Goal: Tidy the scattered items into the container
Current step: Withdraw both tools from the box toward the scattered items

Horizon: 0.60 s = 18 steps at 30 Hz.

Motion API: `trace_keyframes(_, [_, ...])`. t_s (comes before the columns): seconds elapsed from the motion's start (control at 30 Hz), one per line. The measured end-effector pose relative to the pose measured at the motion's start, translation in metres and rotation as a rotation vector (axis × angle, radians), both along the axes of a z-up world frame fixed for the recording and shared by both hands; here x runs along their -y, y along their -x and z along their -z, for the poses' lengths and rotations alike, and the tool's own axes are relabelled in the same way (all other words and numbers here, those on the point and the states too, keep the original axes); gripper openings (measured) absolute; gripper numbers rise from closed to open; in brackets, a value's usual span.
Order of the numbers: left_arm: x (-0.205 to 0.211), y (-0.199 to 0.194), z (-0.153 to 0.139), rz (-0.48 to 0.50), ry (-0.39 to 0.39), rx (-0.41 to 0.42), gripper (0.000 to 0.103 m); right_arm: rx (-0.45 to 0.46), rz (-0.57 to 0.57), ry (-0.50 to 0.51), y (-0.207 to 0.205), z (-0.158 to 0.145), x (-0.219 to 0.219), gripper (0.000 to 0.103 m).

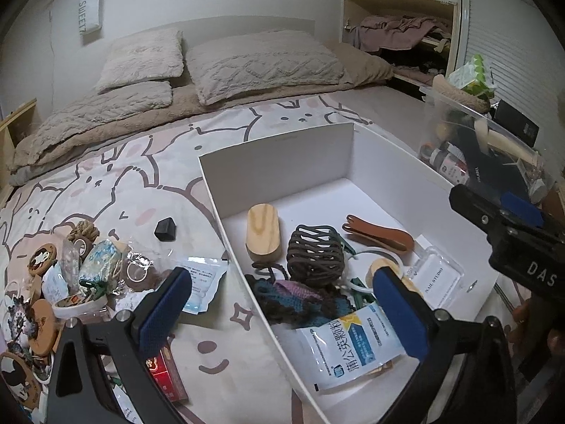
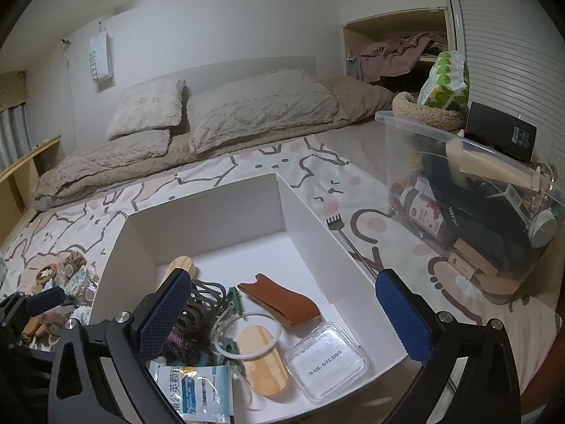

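A white cardboard box (image 1: 282, 155) (image 2: 212, 208) lies open on the bed. Inside it are a wooden brush (image 1: 263, 229), a dark woven holder (image 1: 314, 254), a brown leather piece (image 2: 282, 304), a clear "NAIL STUDIO" case (image 2: 326, 360) and a medicine sachet (image 1: 353, 346). My left gripper (image 1: 282, 309) hangs open over the box's left wall, gripping nothing. The right gripper (image 2: 284, 318) stands wide open above the box's near end, over the clear case, and holds nothing. Loose coasters and packets (image 1: 88, 268) lie left of the box, with a small black cap (image 1: 165, 229).
A metal back scratcher (image 2: 348, 243) lies on the sheet right of the box. Beyond it stands a clear plastic bin (image 2: 459, 190) full of bottles and boxes. A red carton (image 1: 166, 374) sits under the left gripper. Pillows and a folded blanket (image 1: 219, 67) fill the bed's far end.
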<state>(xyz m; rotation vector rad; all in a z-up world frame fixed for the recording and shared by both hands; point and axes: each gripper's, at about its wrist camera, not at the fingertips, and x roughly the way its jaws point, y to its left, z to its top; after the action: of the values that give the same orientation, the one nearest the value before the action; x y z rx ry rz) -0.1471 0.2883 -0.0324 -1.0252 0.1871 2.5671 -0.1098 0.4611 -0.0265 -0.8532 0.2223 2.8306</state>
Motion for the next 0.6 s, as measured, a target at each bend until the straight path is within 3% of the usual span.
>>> trace_keyframes(0.6, [0.024,0.001,-0.013,-0.039,-0.016,-0.039,0.103,-0.026,-0.011,0.003,0.000,-0.004,0.005,0.103])
